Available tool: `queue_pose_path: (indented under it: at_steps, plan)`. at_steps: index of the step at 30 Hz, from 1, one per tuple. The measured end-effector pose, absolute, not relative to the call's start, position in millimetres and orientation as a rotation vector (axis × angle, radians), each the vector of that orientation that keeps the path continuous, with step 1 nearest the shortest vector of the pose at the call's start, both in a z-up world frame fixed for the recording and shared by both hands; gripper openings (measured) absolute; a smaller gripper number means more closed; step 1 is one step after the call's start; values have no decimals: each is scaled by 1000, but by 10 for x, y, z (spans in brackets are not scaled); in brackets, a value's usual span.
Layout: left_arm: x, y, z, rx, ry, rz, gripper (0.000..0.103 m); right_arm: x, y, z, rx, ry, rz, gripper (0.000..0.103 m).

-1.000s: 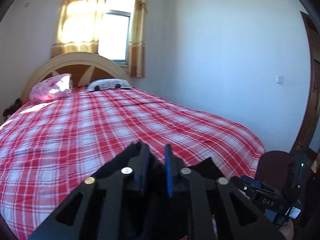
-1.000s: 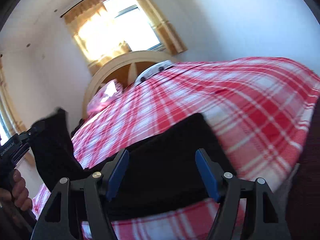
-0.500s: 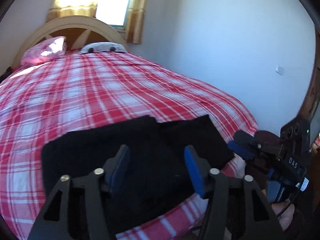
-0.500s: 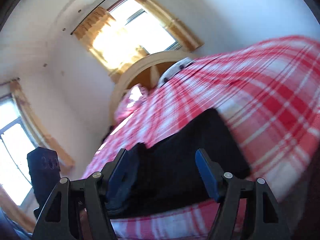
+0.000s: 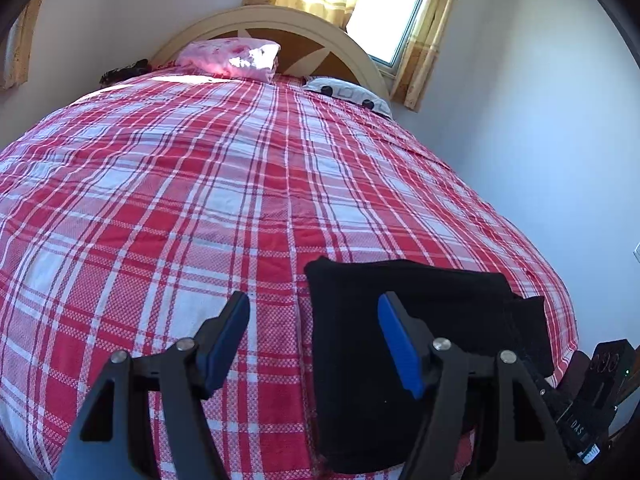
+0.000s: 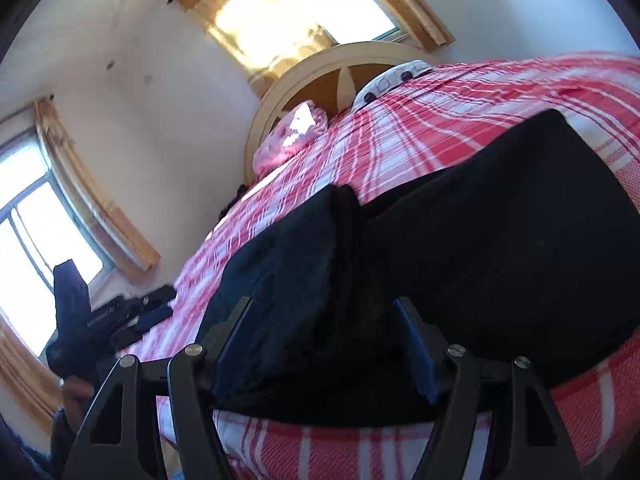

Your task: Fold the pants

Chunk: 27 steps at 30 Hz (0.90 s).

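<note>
Since a second ago I've let the black pants drop folded at the bed's five-o'clock edge, left gripper and right gripper jaws released; next, I judge, squaring the fold.

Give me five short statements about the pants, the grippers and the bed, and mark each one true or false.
1. The black pants lie folded on the red plaid bedspread. True.
2. The left gripper is clamped on the pants. False: its fingers are spread apart with nothing between them, above the bedspread and the pants' left edge.
3. The right gripper is open, close over the pants. True.
4. The pants sit up by the headboard. False: they lie at the near end of the bed, far from it.
5. A pink pillow rests at the head of the bed. True.
</note>
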<state>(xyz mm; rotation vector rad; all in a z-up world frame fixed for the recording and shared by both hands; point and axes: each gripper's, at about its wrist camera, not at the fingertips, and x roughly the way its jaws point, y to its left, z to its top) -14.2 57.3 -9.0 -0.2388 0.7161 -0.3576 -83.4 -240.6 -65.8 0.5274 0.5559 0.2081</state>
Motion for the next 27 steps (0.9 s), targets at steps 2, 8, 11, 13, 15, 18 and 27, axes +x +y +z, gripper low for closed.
queue_pose_path:
  at_steps: [2,8,11,13,15,18,27]
  plan:
    - [-142,575,-87,-230,713,-369,69,-826,-2262,-637,470,578,202,71]
    - [-123,605,-114,-217,724,-368,69,-713,-2403,-709,652,561,219,70]
    - [-107,621,-131,-219,733,-353,69,-665,-2434,-711,672,565,213,34]
    - [-106,621,-122,-218,733,-345,69,-602,-2348,-665,569,617,178,16]
    - [-111,617,-102,-212,726,-338,69,-609,-2319,-570,524,617,197,16]
    - [-115,590,-41,-216,709,-337,69,-677,-2265,-291,399,546,236,16]
    - [-199,200,28,-139,678,-417,73,-1227,-2995,68,316,364,80,16]
